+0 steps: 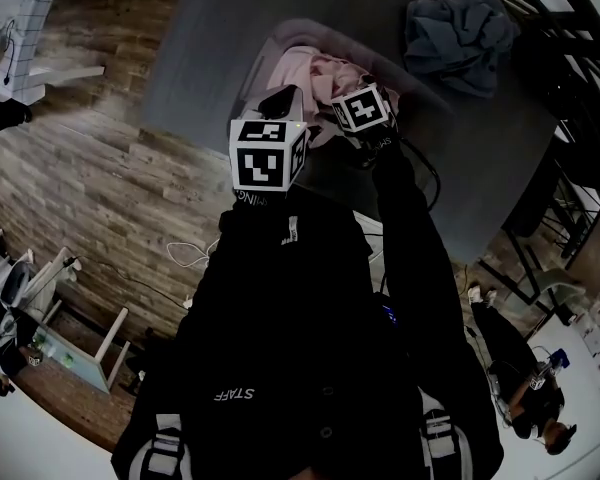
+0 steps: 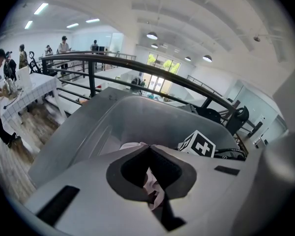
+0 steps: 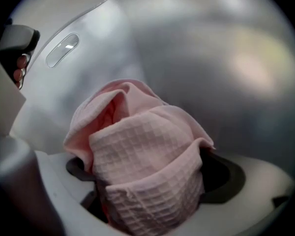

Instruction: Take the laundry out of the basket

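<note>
My right fingers (image 3: 226,180): released, straddling the pink towel (image 3: 147,166).
My left fingers (image 2: 130,168): clenched on cloth (image 2: 150,183).
Risk: shallow bite, towel slips into basket (image 3: 88,87).

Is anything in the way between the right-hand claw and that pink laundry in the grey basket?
Nothing visible does: the pink waffle-weave cloth bulges up between the wide-open jaws of the right gripper, down inside the grey plastic basket.

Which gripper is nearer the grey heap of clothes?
Right. The right gripper is in the basket on the pink laundry, closer to the heap; the left gripper sits at the near rim.
</note>
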Motion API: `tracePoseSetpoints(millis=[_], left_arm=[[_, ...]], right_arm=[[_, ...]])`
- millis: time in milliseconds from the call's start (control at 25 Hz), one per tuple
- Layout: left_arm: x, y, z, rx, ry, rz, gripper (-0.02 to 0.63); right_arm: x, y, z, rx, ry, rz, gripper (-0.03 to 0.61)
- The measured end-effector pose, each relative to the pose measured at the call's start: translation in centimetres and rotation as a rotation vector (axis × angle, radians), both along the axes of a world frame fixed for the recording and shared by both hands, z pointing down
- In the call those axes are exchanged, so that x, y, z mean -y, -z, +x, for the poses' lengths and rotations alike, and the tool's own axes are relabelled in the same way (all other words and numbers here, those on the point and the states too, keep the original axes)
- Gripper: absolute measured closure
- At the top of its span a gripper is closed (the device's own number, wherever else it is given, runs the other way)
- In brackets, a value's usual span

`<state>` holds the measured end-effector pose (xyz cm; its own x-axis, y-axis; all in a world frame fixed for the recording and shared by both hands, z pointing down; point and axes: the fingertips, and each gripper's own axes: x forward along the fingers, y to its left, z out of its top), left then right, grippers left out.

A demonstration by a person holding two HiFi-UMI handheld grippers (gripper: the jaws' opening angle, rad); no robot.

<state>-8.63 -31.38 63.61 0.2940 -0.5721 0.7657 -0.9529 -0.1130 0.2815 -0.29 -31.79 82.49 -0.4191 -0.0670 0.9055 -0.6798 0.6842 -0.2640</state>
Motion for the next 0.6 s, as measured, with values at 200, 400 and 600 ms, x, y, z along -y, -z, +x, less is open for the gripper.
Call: tracePoseSetpoints(millis=[200,400,600], left_arm=[[-0.2,0.3,-0.1,0.0,0.002,0.006,0.615],[-0.5,1.0,-0.4,0.002,0.02,0.02,0.615],[-1.3,2.4,-0.9,0.003,0.04,0.051,0.615]], right_arm=[[0.0,-0.2,0.1,-0.028,0.011,-0.004,-0.003],[-0.5,0.0,-0.1,-0.036,0.012,0.015,0.048],[-1.2,1.1,0.2,-0.028,-0.015,0.053,0.194]])
